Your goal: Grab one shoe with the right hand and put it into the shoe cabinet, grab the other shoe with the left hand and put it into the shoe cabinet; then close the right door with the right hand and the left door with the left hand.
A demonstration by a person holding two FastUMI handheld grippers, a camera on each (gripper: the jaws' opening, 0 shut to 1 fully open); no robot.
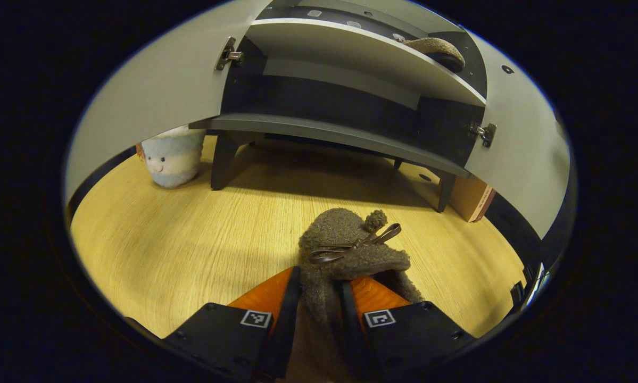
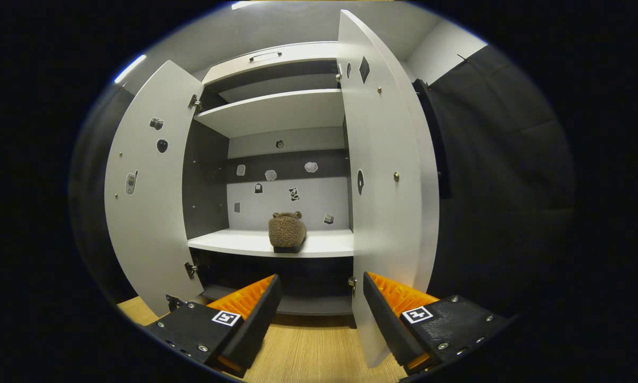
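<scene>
Nearest in the left gripper view: left gripper [image 1: 321,298], fingers pressed from both sides on the heel of a fuzzy brown slipper-style shoe with a thin dark bow [image 1: 350,250], toe pointing toward the cabinet, over the light wood-grain floor [image 1: 180,239]. Beyond, tall grey-white shoe cabinet [image 1: 350,58] on dark legs, both doors swung wide. Second fuzzy brown shoe [image 1: 440,50] lying on a shelf toward its right end. Pale blue and white plush toy [image 1: 172,157] standing on the floor beside the cabinet's left front leg. Brown box [image 1: 472,198] on the floor behind the right front leg; no readable writing on it.

Right gripper view: right gripper [image 2: 319,314] with fingers spread apart, holding nothing, facing the open cabinet. Small stickers on the doors and back panel, too small to read
</scene>
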